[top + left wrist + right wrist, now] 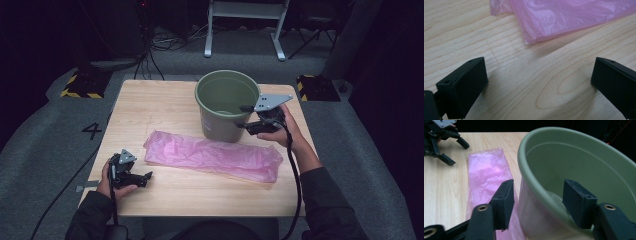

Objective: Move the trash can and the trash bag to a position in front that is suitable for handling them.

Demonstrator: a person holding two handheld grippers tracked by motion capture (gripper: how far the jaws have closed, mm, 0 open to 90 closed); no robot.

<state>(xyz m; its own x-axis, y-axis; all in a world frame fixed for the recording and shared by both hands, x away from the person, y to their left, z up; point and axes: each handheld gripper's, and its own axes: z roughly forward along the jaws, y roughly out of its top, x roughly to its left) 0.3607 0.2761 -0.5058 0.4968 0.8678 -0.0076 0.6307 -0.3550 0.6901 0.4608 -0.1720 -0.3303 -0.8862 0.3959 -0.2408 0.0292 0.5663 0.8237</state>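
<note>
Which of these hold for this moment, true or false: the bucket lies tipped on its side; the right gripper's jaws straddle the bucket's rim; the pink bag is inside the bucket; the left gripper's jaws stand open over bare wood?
1. The bucket lies tipped on its side. False: it stands upright on the table.
2. The right gripper has its jaws astride the bucket's rim. True: one jaw is outside the wall and one inside, with gaps either side, not pressing.
3. The pink bag is inside the bucket. False: it lies flat on the table in front of the bucket.
4. The left gripper has its jaws open over bare wood. True: nothing is between them, and the bag lies ahead.
</note>
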